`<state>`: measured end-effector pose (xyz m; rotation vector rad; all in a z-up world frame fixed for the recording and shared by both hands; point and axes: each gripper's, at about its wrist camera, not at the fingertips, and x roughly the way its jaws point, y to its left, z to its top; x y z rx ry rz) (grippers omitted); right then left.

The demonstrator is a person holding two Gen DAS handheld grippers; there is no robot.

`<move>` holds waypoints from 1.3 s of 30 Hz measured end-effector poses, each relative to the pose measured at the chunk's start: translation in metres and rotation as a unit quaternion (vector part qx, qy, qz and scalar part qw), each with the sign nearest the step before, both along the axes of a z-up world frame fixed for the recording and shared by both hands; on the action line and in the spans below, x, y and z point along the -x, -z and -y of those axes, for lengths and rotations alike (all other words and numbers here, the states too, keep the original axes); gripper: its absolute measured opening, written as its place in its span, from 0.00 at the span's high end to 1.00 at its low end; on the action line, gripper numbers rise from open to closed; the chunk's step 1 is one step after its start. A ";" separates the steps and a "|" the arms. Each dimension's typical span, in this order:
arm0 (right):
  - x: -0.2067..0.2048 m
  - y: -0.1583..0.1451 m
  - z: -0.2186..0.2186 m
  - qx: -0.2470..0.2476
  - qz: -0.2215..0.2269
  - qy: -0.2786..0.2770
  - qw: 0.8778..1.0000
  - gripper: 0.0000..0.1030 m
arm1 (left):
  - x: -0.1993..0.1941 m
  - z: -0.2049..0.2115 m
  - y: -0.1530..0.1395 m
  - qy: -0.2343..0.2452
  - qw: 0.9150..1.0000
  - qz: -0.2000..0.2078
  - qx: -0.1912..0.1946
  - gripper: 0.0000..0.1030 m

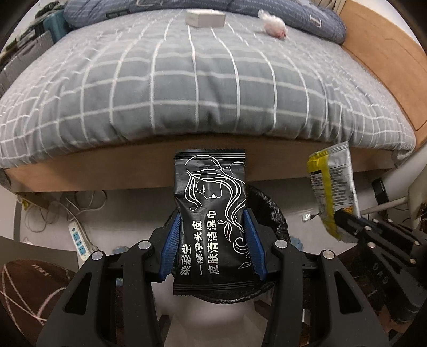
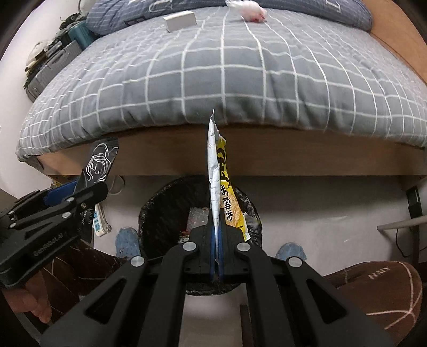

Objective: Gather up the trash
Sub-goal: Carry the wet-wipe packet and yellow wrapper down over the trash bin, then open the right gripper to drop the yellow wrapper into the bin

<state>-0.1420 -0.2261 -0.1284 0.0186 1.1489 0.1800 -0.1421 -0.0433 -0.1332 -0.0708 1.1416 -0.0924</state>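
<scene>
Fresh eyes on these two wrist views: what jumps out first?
The black wet-wipe packet with its white line drawing, clamped in the left tongs, fills the left wrist view. The right tongs pinch a yellow snack wrapper edge-on. Both hang over the black-lined trash bin on the floor by the grey checked bed, where a white box and a crumpled tissue lie.

Two grippers show, and each holds one wrapper: the left gripper (image 1: 210, 240) has a black wet-wipe packet (image 1: 210, 213) between its pads, and the right gripper (image 2: 216, 240) pinches a yellow snack wrapper (image 2: 222, 184). One black-lined bin (image 2: 165, 213) sits just beyond both sets of fingers. Well beyond them on the bed (image 1: 186, 88) lie one white box (image 1: 205, 18) and one crumpled tissue (image 1: 275, 22); one power strip (image 1: 80, 241) lies left of the left gripper.
</scene>
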 end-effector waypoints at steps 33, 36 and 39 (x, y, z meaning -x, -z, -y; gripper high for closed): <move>-0.014 0.047 -0.018 -0.007 -0.047 -0.023 0.999 0.99 | -0.010 -0.015 0.072 -0.014 0.999 -0.032 -0.028 0.06; -0.016 0.053 -0.031 -0.013 -0.056 -0.035 0.998 0.99 | -0.007 -0.032 0.073 -0.022 0.999 -0.033 -0.032 0.06; -0.019 0.057 -0.048 -0.016 -0.062 -0.049 0.997 0.99 | -0.002 -0.049 0.074 -0.034 0.998 -0.034 -0.035 0.06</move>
